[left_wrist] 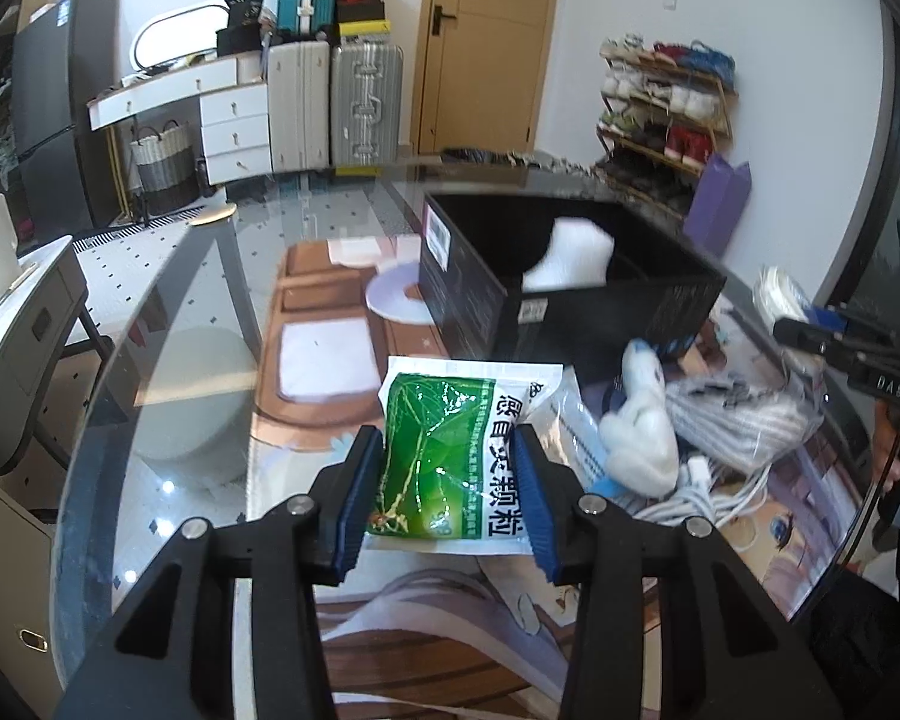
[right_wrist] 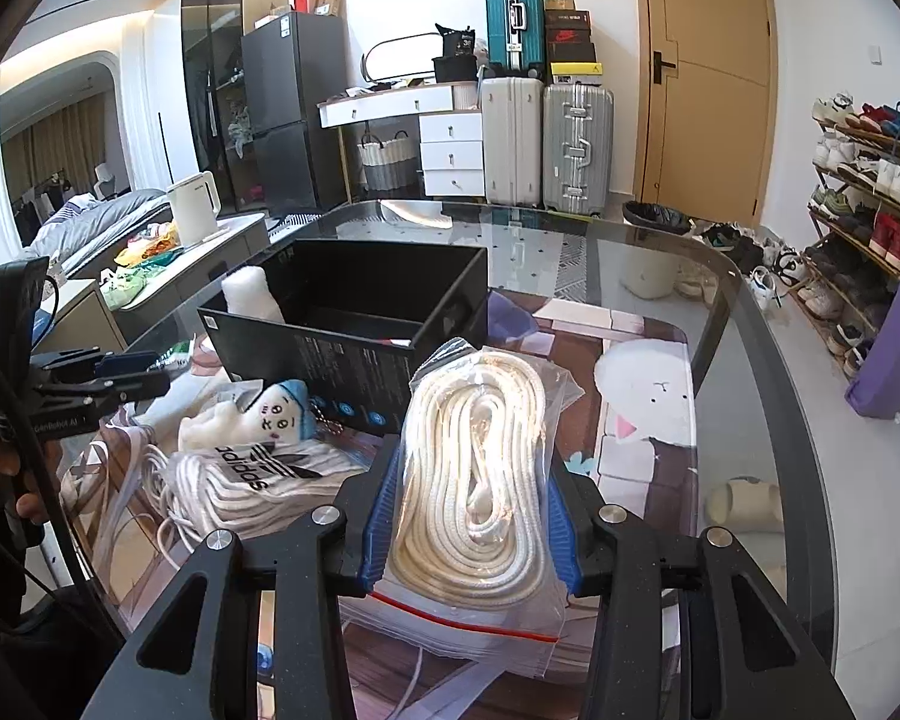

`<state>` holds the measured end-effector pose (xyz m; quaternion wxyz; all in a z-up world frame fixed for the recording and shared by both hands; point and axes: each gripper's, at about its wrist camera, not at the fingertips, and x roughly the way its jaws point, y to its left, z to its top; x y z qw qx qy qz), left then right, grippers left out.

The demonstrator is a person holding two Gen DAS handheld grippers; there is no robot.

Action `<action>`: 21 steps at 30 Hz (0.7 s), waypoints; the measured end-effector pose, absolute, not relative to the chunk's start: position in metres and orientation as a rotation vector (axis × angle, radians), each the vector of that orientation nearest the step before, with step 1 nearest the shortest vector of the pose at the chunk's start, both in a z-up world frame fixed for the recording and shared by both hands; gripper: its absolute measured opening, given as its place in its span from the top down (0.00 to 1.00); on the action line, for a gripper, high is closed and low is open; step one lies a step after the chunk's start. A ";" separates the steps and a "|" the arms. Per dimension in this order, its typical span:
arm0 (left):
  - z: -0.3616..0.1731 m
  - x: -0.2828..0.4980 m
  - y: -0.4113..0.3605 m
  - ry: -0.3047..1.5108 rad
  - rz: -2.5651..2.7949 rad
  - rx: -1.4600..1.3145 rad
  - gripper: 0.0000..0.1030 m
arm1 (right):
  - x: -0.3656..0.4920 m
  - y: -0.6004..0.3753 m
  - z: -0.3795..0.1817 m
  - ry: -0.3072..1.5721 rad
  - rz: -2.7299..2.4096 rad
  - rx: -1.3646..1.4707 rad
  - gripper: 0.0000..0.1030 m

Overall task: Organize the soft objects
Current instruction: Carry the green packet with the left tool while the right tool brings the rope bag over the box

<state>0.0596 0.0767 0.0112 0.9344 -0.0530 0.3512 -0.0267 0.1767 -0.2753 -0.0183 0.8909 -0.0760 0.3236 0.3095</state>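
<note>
Room: behind our glass-topped bench [right_wrist: 744, 324] we see suitcases, a door and a shoe rack; a printed mat lies on the glass.
Box: our black box [left_wrist: 570, 306] stands at 12 o'clock of the pile, open-topped, with a white soft item [left_wrist: 570, 258] already inside; we judge it is the collecting place.
Left hand-held gripper [left_wrist: 450, 498]: its pads are closed on the green-printed packet [left_wrist: 444, 450] from both sides; we grip it low so its upper part stays free, toward the box at 1 o'clock.
Right hand-held gripper [right_wrist: 471, 531]: clamped on the bagged white rope [right_wrist: 474, 468], holding it up off the bench, the box at 11 o'clock from it.
Waiting pile: the small plush toy [right_wrist: 258, 414], the striped cloth [right_wrist: 258, 474] and a loose white cord [left_wrist: 708, 492] lie together at 9 to 10 o'clock of the rope bag, just before the box.
Progress: we judge the sorting is at an early stage, with two items in hand.
</note>
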 end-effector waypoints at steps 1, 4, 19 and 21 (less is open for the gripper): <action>0.014 0.058 0.077 0.706 -0.053 -0.113 0.58 | 0.176 -0.275 -0.016 0.666 0.646 -0.154 0.58; 0.021 0.055 0.078 0.673 -0.049 -0.120 0.58 | 0.176 -0.274 -0.011 0.649 0.654 -0.152 0.58; 0.055 0.063 0.072 0.575 -0.050 -0.108 0.58 | 0.172 -0.256 0.016 0.572 0.739 -0.140 0.58; 0.059 0.068 0.068 0.570 -0.059 -0.100 0.58 | 0.174 -0.252 0.019 0.564 0.748 -0.139 0.58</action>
